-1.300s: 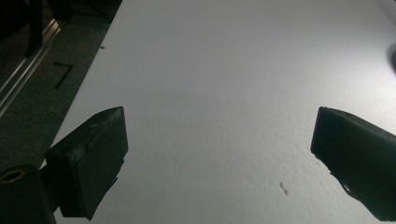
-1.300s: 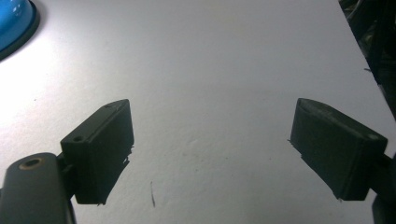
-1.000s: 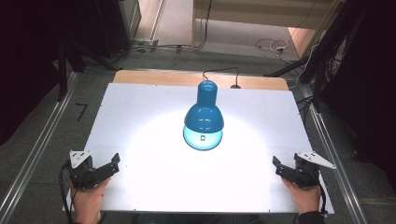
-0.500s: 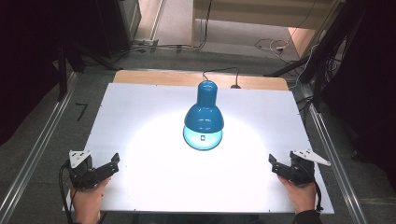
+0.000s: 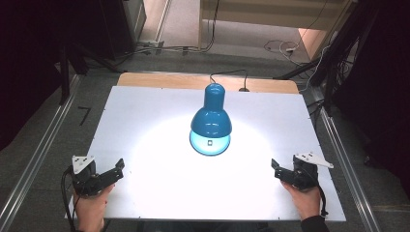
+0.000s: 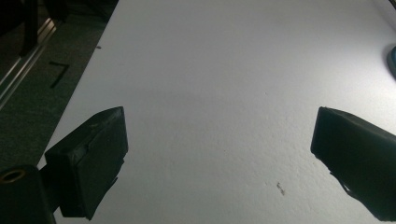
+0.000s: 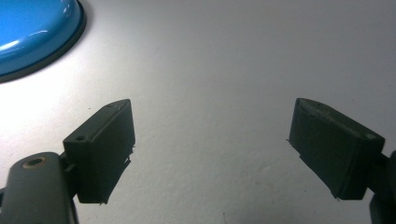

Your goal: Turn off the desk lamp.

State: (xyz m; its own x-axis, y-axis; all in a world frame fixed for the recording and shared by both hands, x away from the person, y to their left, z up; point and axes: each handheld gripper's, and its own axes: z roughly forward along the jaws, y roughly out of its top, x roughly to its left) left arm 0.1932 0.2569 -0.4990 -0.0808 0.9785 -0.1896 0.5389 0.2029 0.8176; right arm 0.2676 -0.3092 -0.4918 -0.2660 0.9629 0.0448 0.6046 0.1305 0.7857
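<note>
Well, both grippers sit low at the near edge of the white counter (image 5: 145, 111), one at each corner, and neither has hold of anything. The left gripper (image 5: 117, 169) has its fingers (image 6: 93, 158) spread wide over bare counter; in its own view the right-hand one runs off the frame. The right gripper (image 5: 274, 166) is spread just as wide, its fingers (image 7: 100, 149) also empty, and its far one is clipped at the frame edge too. The blue lamp (image 5: 211, 121) stands mid-counter, well apart from both, shade pointing down with a bright pool of light around it. Its cord (image 5: 227, 73) trails off the back edge. From the right gripper view, the lamp (image 7: 32, 32) shows as a slice of blue rim at the top left; in the left gripper view, a dark sliver at the right edge is too little to identify. Each holding hand is partly cut off by the bottom of the high view.
</note>
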